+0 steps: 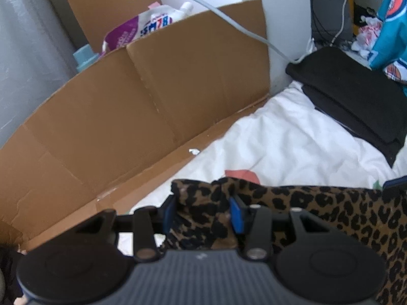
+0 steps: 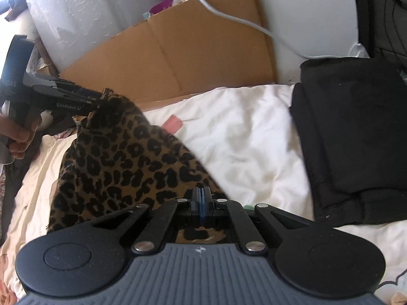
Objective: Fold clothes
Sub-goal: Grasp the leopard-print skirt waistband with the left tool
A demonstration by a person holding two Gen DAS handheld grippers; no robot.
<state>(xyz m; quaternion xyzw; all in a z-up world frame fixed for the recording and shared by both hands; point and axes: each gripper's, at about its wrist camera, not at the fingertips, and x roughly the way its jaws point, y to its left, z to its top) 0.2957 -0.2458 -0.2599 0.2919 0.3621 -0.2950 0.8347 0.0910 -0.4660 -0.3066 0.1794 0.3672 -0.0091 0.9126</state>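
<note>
A leopard-print garment (image 2: pixel 127 162) hangs stretched between my two grippers above the white bedding (image 2: pixel 241 137). My right gripper (image 2: pixel 202 198) is shut on one edge of it, blue pads pressed together. My left gripper (image 1: pixel 203 213) has a bunched corner of the same garment (image 1: pixel 330 218) between its blue pads, which stand apart around the thick fold. In the right wrist view the left gripper (image 2: pixel 98 101) shows at the left, clamping the garment's far corner, held by a hand.
A stack of folded black clothes (image 2: pixel 356 132) lies on the bed at the right, also in the left wrist view (image 1: pixel 356 96). Flattened cardboard (image 1: pixel 127 117) stands along the bed's far side. A white cable (image 2: pixel 241 20) hangs across it. A teal garment (image 1: pixel 391 25) sits at the far right.
</note>
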